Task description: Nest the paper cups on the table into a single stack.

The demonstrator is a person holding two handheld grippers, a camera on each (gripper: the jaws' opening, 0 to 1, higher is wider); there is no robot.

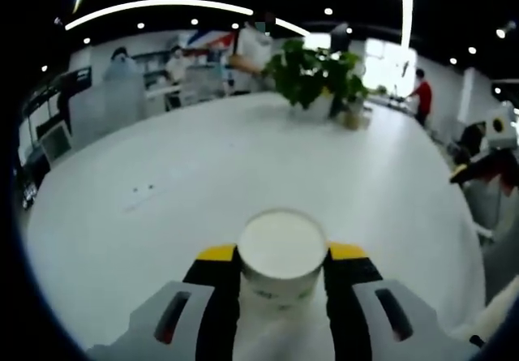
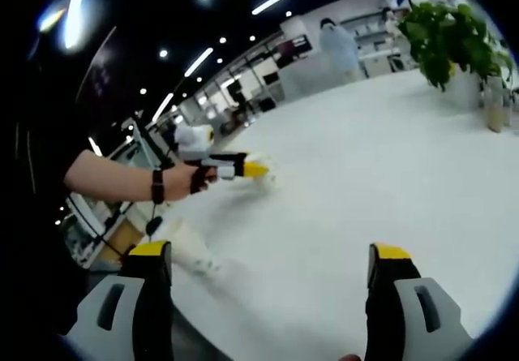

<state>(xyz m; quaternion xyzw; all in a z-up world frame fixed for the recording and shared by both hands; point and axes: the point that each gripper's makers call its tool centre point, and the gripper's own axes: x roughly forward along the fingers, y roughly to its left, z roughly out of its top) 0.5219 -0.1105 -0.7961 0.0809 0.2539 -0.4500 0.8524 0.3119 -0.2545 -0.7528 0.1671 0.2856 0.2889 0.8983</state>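
White cup (image 1: 281, 257) in left gripper (image 1: 281, 276).

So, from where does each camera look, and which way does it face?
Left gripper view: rides on the left gripper, looks across the white table toward the plant; its jaws hold a paper cup.
Right gripper view: rides on the right gripper, jaws wide apart, looks across the table toward the person's forearm.
Shared: table, plant, left gripper.
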